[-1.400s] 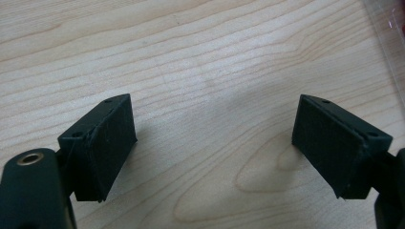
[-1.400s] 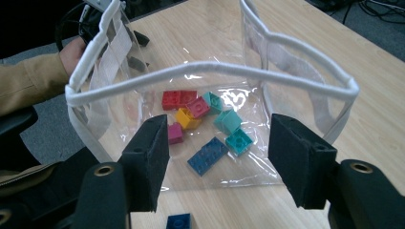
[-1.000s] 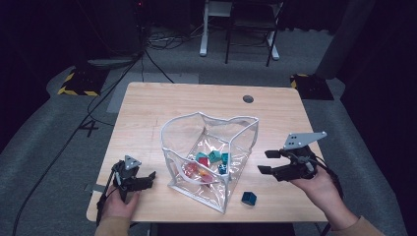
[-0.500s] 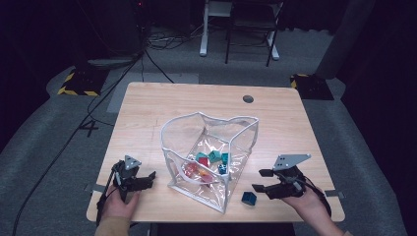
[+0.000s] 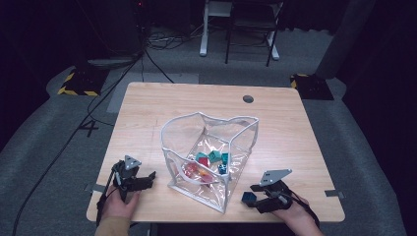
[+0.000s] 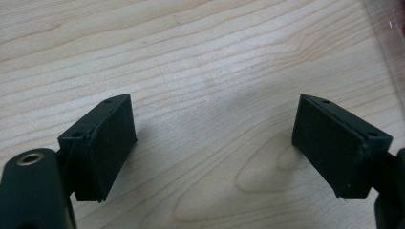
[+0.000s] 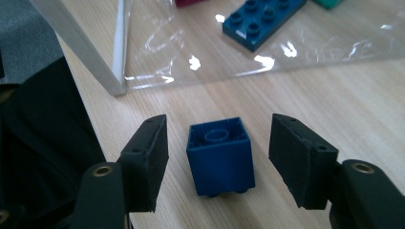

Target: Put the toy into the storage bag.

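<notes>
The left gripper (image 5: 147, 175) rests spread over bare tabletop (image 5: 147, 118), probably waiting. In the middle stands the clear bag (image 5: 172, 147), mouth open to take bricks. The right gripper (image 7: 217, 162), jaws closing but not touching, brackets the blue brick (image 7: 219, 155), which lies upside down beside the bag's corner. The bricks inside blur behind glare; I cannot count them.

Upside-down blue brick (image 7: 219, 155) on table (image 7: 334, 95)

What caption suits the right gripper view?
Open right claw straddles an upturned blue brick beside the clear bag.
</notes>
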A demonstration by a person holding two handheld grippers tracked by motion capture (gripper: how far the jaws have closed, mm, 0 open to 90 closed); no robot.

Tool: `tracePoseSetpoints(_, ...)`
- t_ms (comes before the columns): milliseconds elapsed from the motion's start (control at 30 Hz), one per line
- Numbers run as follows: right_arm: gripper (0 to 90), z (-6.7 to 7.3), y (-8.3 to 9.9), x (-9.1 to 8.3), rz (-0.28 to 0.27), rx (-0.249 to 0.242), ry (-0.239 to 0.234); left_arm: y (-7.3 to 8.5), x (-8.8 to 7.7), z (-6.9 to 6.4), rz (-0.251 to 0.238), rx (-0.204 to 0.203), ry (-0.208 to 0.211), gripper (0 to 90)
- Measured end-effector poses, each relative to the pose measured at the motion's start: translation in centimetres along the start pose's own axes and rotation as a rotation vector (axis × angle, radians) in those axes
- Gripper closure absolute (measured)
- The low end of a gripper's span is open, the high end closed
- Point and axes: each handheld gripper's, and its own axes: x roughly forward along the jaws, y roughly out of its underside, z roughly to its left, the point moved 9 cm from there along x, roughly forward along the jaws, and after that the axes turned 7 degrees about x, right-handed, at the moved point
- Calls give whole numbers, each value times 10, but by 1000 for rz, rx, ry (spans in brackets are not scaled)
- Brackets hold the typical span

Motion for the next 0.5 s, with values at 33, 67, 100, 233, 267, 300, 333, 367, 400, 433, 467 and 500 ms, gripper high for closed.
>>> tracePoseSetpoints(33,422,-1,2,3,9,0,4,0,0,0,-1,0,-1,152)
tracePoseSetpoints(67,450,-2,4,5,16,-8,8,0,0,0,-1,0,-1,152)
tracePoseSetpoints(100,471,-3,6,7,25,-12,15,0,0,0,-1,0,-1,152)
tracePoseSetpoints(233,558,-5,10,10,35,-23,36,0,0,0,-3,-1,-2,152)
tracePoseSetpoints(267,569,-5,10,10,34,-27,45,0,0,0,-1,0,0,152)
tracePoseSetpoints(300,584,-5,9,10,34,-28,47,0,0,0,-1,0,-1,152)
tracePoseSetpoints(333,587,-5,10,10,38,-23,45,0,0,0,-1,0,-1,152)
tracePoseSetpoints(367,587,-4,9,9,38,-19,45,0,0,0,-1,0,-1,152)
tracePoseSetpoints(400,588,-4,9,9,36,-21,45,0,0,0,-2,0,-1,152)
tracePoseSetpoints(433,588,-4,8,8,35,-20,43,0,0,0,-1,0,-1,152)
tracePoseSetpoints(467,588,-4,7,6,32,-21,42,0,0,0,-1,0,-1,152)
tracePoseSetpoints(500,588,-3,6,5,27,-20,44,0,0,0,-1,0,-1,152)
